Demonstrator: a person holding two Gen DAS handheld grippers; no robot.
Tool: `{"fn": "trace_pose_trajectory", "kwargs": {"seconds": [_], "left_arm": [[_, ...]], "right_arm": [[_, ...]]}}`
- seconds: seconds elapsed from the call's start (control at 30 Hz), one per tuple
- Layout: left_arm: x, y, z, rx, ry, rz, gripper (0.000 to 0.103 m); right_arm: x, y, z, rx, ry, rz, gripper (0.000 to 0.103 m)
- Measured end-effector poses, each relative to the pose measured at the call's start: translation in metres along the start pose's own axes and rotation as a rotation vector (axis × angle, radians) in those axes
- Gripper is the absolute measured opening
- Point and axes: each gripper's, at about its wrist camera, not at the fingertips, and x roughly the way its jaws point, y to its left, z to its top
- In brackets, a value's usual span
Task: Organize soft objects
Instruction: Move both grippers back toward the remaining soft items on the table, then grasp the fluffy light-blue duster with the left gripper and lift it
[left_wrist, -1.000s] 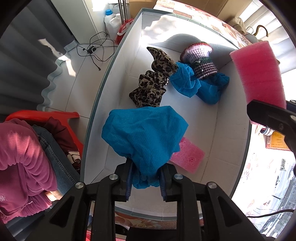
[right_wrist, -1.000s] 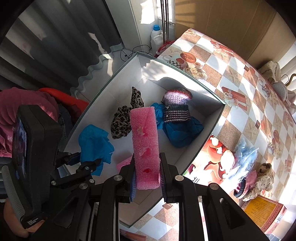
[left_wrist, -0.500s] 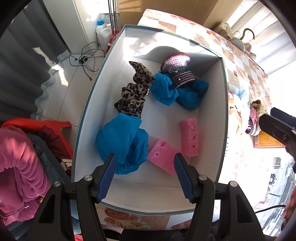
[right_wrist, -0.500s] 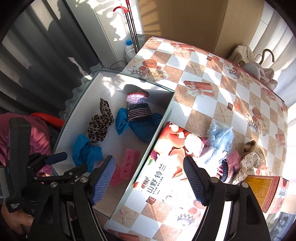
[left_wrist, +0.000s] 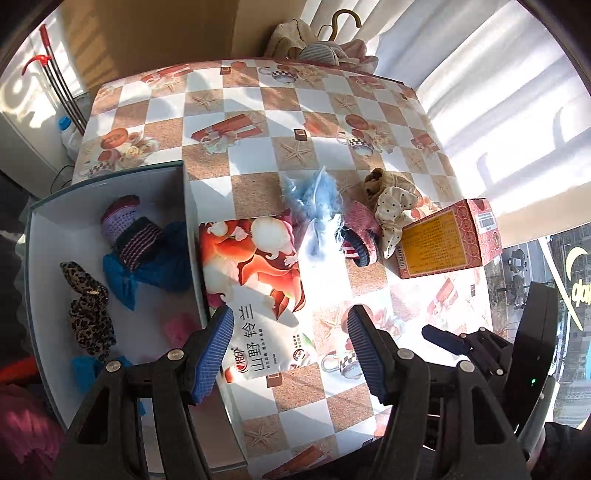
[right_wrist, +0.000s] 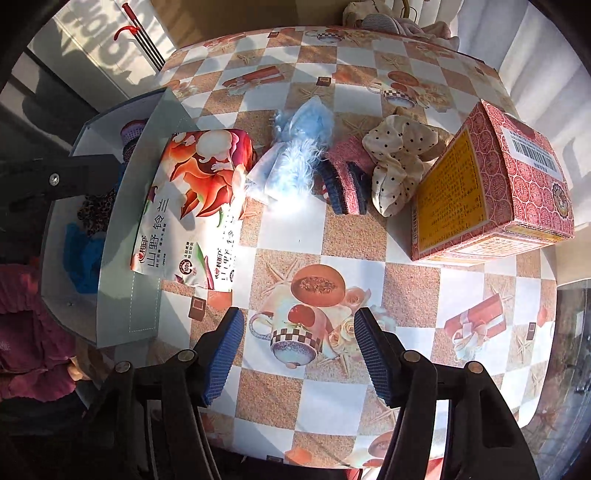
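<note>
Both grippers are open and empty above the checkered table. My left gripper (left_wrist: 290, 350) hovers over a tissue pack (left_wrist: 255, 291) beside the white box (left_wrist: 48, 295). The box holds a knitted hat (left_wrist: 129, 236), blue cloths (left_wrist: 147, 266), a leopard scrunchie (left_wrist: 88, 310) and a pink sponge (left_wrist: 179, 326). My right gripper (right_wrist: 299, 354) is over bare table. Ahead of it lie a light blue fluffy piece (right_wrist: 295, 155), a pink knitted item (right_wrist: 345, 177) and a dotted cream cloth (right_wrist: 399, 155).
A red and yellow carton (right_wrist: 491, 188) stands on the right of the table. The tissue pack (right_wrist: 195, 199) lies against the box wall (right_wrist: 136, 221). Clothes and a hanger (left_wrist: 325, 40) sit at the far table edge. A person's pink clothing (right_wrist: 26, 325) is at left.
The left gripper let go of the blue cloth and the right let go of the pink sponge into the box. Both opened and swung right, over the table.
</note>
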Motion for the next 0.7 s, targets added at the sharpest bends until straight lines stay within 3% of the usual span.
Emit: {"fn": "trace_pose_trajectory", "kwargs": {"seconds": [0.23,0.33,0.43,0.57,0.7], "left_arm": [[0.073,-0.042,0.074,0.108,0.115,0.095,0.069],[0.103,-0.04,0.091,0.057,0.181,0.09,0.069],[0.126,-0.037,0.102,-0.009,0.226,0.083,0.069],[0.15,-0.034,0.106,-0.057,0.283,0.1,0.069],[0.168,-0.033,0.107,-0.093,0.328,0.095,0.069]], "right_arm": [[0.007,-0.011,-0.006,0.048,-0.048,0.025,0.065],[-0.005,-0.011,-0.011,0.038,-0.084,0.027,0.065],[-0.038,-0.017,-0.006,0.027,-0.175,0.014,0.065],[-0.091,-0.039,0.035,0.012,-0.32,-0.008,0.065],[-0.105,-0.063,0.082,-0.032,-0.327,-0.045,0.065]]}}
